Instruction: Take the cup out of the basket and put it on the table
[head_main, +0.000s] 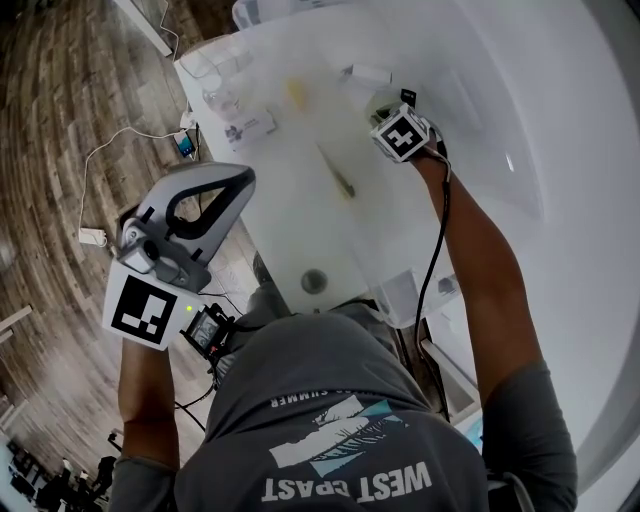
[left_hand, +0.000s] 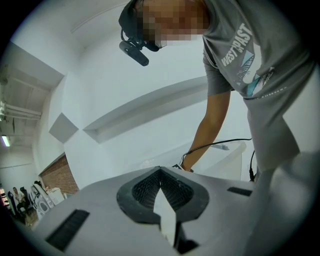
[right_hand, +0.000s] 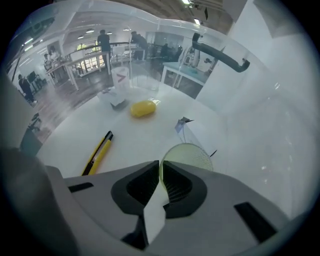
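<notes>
In the right gripper view a clear cup (right_hand: 189, 152) with a pale yellow-green dotted round face sits just past my right gripper (right_hand: 159, 167). The cup's thin rim runs between the two pads, which close narrowly on it. Under the cup is the white table (right_hand: 70, 135). From the head view only the right gripper's marker cube (head_main: 403, 133) shows, over the table's middle, and it hides the cup. My left gripper (head_main: 242, 180) is held off the table's left edge, above the wooden floor. Its jaws are shut with nothing between them (left_hand: 160, 172).
A yellow utility knife (right_hand: 97, 152) lies left of the cup, with a yellow lump (right_hand: 142, 107) farther back. Clear containers (head_main: 225, 85) stand at the table's far left corner. A clear bin (head_main: 408, 295) and a round grey piece (head_main: 314, 282) sit at the near edge. Cables (head_main: 110, 150) trail over the floor.
</notes>
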